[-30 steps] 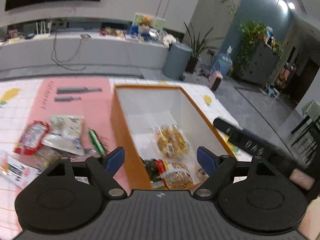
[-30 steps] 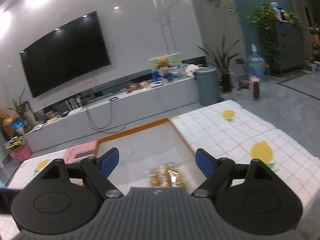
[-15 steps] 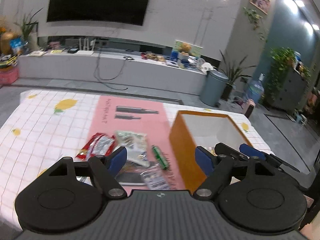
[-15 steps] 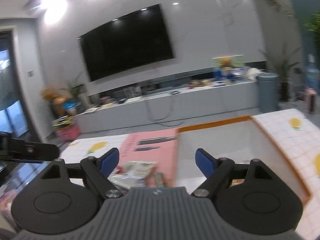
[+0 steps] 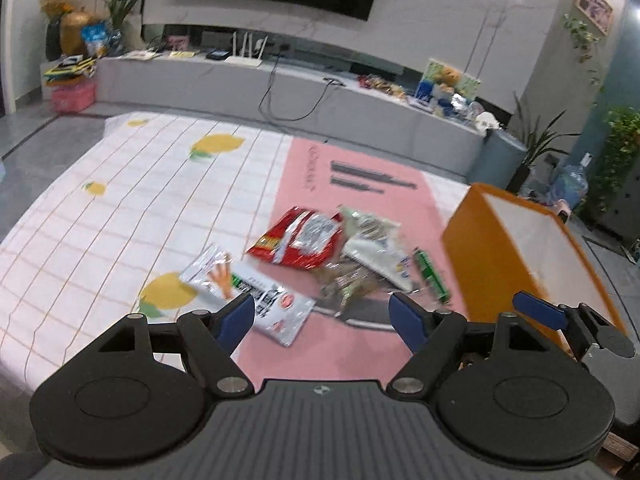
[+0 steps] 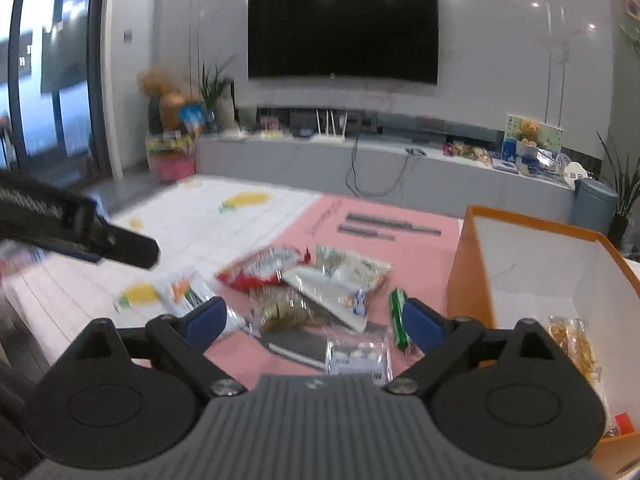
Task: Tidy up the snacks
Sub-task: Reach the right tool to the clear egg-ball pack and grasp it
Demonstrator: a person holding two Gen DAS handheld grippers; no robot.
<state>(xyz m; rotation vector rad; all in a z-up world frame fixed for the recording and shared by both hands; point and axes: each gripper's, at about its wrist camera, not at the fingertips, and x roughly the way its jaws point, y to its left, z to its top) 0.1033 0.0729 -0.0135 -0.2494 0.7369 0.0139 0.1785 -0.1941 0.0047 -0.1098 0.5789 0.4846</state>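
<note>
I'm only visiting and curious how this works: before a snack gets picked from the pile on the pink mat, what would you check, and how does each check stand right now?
1. Left gripper free of load: ok, jaws apart, nothing between them.
2. Right gripper free of load: ok, jaws opening, nothing gripped.
3. Snacks left to sort: ok, the red packet, green stick and others lie on the pink mat.
4. Room in the orange box: ok, one yellow snack bag inside, much white floor bare.
5. One snack easy to single out: not ok, several packets overlap.
6. Sharp view: not ok, both pictures are blurred.
</note>
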